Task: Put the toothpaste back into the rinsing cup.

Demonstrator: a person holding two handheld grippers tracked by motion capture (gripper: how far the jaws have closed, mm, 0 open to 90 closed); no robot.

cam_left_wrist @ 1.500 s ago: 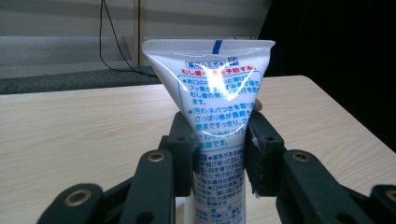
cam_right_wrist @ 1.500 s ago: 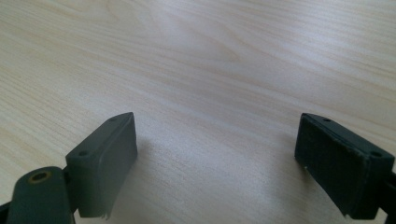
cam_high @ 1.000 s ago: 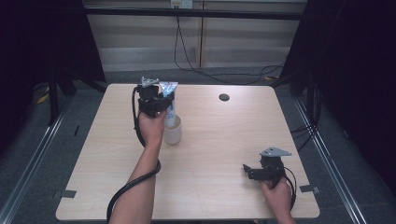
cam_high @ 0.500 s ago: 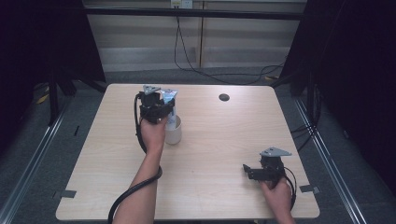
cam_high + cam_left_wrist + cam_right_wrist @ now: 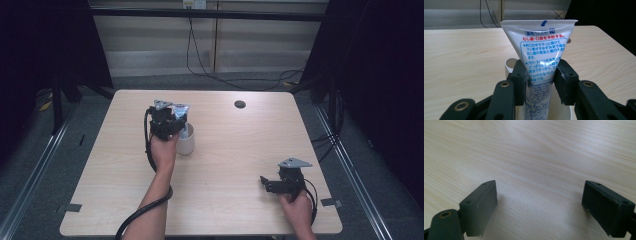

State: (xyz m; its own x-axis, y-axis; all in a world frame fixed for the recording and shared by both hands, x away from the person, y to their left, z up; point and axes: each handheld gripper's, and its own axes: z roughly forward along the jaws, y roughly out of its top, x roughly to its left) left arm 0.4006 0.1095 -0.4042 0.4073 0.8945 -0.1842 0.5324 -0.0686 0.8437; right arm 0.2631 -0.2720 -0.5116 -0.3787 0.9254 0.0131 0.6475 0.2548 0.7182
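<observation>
Holding one tube (image 5: 541,57), one cup (image 5: 186,141), two claws

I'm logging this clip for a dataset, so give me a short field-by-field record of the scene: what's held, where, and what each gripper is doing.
held item: toothpaste tube, crimped end up, lower end inside the cup
container: white cup, upright on the table
left gripper: fingers clamped on the tube's sides, above the cup
right gripper: fingers spread wide, nothing between them, low over bare tabletop
surface: light wooden table
other: small dark round spot near the table's far edge
</observation>
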